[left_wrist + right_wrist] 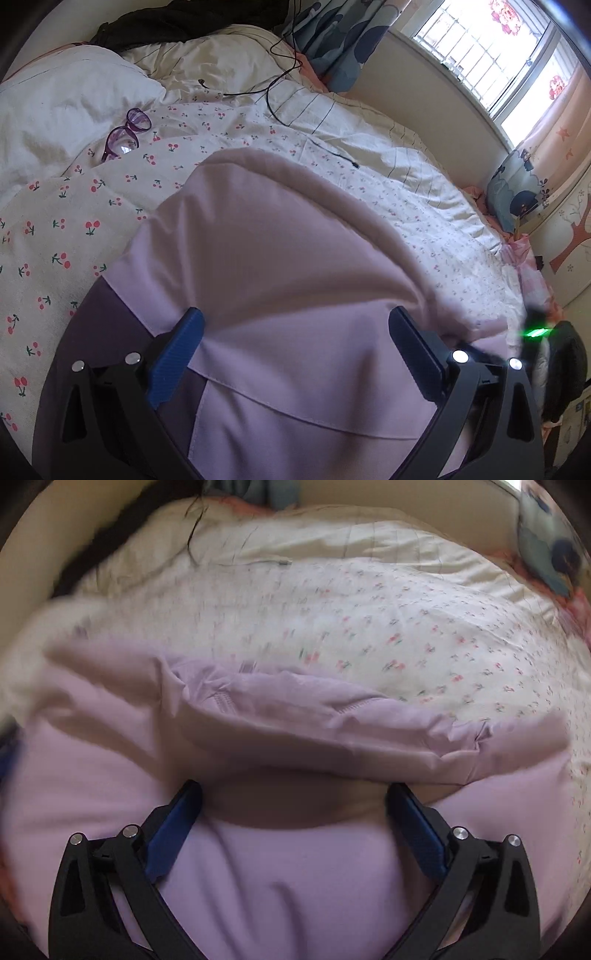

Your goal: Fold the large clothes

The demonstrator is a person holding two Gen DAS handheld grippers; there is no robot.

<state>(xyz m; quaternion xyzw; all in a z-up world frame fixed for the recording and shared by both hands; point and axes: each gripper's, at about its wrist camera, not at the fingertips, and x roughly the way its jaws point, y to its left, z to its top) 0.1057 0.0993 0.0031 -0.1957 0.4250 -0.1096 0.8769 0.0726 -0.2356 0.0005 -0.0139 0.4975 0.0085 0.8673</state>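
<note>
A large pale lilac garment (280,266) lies spread on the cherry-print bed sheet (66,229). My left gripper (295,325) is open, its blue fingers wide apart just above the garment, holding nothing. A dark purple panel (92,332) of the garment shows by its left finger. In the right wrist view the same lilac garment (295,867) fills the lower half, with a folded-over band (314,723) across the middle. My right gripper (293,797) is open over the cloth, just short of that fold, and empty. This view is motion-blurred.
Purple-framed glasses (127,134) lie on the sheet at the far left. A black cable (280,88) trails across the white duvet (74,103). Dark clothing (184,22) sits at the bed's head. A patterned cushion (517,188) and window (491,55) are on the right.
</note>
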